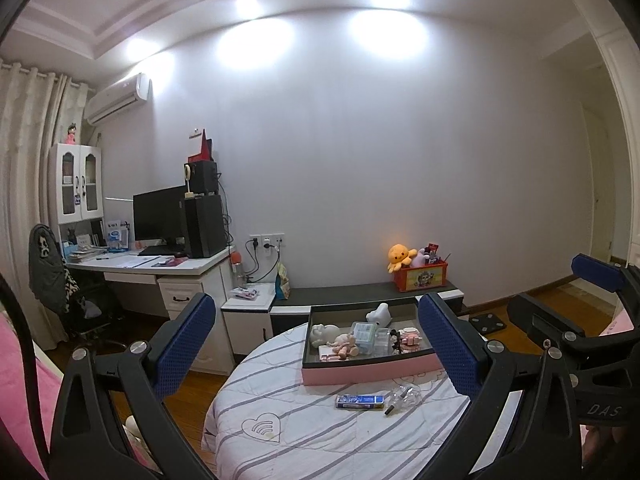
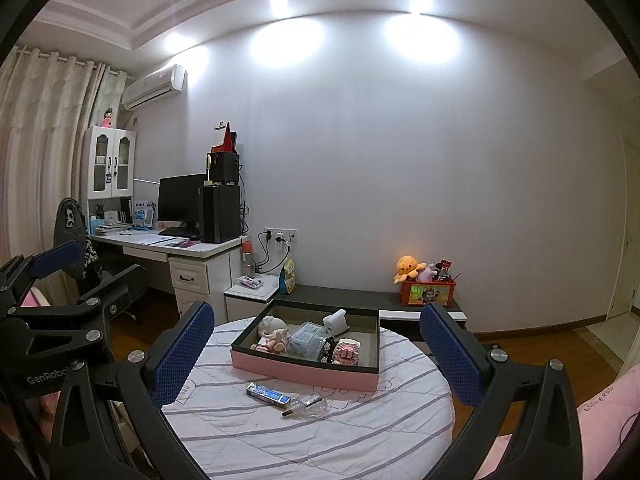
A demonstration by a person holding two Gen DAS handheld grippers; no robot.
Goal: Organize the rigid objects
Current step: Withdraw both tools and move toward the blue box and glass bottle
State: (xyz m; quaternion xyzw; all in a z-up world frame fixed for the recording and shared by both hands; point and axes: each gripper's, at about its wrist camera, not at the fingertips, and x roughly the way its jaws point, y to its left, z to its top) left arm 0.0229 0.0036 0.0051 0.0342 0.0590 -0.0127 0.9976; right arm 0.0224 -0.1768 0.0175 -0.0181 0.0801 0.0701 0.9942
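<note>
A pink box with a dark inside (image 1: 372, 372) (image 2: 304, 372) stands on a round table under a striped white cloth (image 1: 304, 440) (image 2: 248, 440). It holds several small toys, a clear case and a white figure (image 1: 379, 314) (image 2: 334, 322). In front of it lie a blue rectangular pack (image 1: 360, 401) (image 2: 268, 394) and a clear small bottle with a dark tip (image 1: 404, 397) (image 2: 308, 403). My left gripper (image 1: 320, 350) is open and empty, held above the table's near side. My right gripper (image 2: 318, 354) is open and empty too. Each gripper shows at the edge of the other's view.
A low dark bench (image 1: 344, 294) behind the table carries a red toy bin (image 1: 420, 276) with plush toys. A desk with monitor and speakers (image 1: 176, 224) and a chair (image 1: 52, 268) stand at the left. Pink bedding (image 2: 608, 420) lies at the right.
</note>
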